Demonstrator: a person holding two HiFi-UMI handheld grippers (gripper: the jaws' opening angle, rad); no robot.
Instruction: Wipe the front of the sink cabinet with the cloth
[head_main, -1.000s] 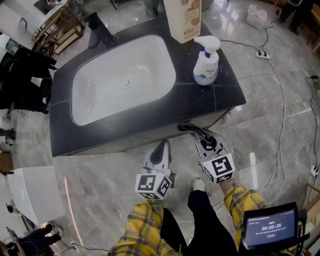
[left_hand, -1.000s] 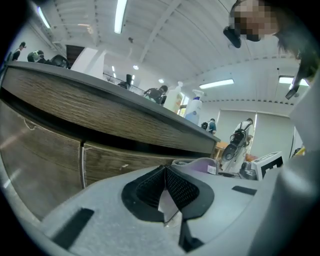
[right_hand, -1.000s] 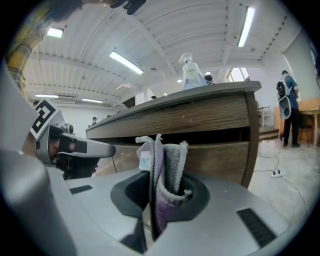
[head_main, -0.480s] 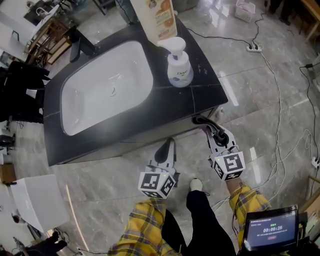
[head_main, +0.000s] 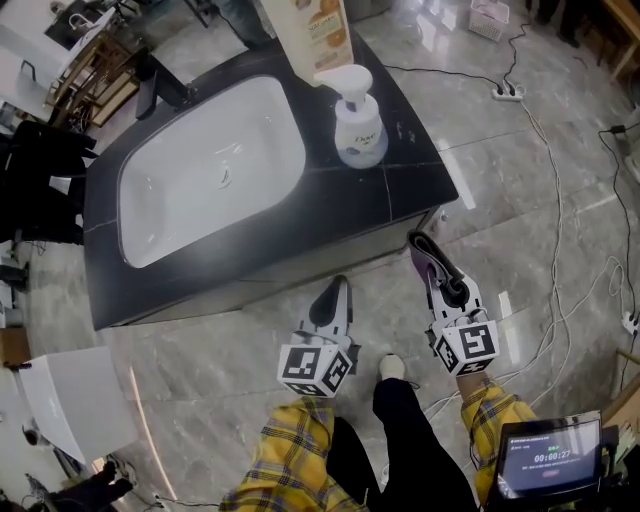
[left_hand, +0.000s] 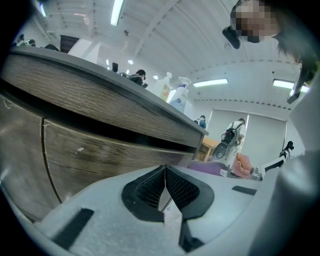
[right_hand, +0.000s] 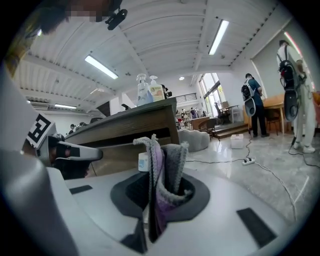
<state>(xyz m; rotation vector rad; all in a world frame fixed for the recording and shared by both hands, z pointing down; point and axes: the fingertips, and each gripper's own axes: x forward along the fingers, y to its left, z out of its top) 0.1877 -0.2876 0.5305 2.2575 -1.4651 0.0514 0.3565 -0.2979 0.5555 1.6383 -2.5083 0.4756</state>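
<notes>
While the cloth (right_hand: 161, 170) stands clamped in my right gripper (right_hand: 159, 202), a grey and purple fold rising out of jaws pressed tight on it, it hangs near the right corner of the sink cabinet front (left_hand: 95, 150), apparently not touching, right of centre in the head view.

Left gripper (left_hand: 165, 189): jaws together on nothing, aimed at the wood-grain front just under the countertop (head_main: 400, 195).

Step in hand, by my judgement: bringing cloth to panel; wiping not yet begun. To do it well:
- turn the right jaws square to the front, so the loose fold meets the wood and not the plastic;
- press lightly and run long, overlapping passes from the right corner toward frame left;
- keep my left gripper out of the path.

Shown only in the head view: white basin (head_main: 210, 160), pump bottle (head_main: 360, 125), power strip (head_main: 500, 95) with its cable at upper right. The front itself is nearly hidden there under the counter overhang.

Shown only in the gripper views: the front's grain, the dark recess beneath the countertop, and a vertical door seam at the left of the left gripper view.
</notes>
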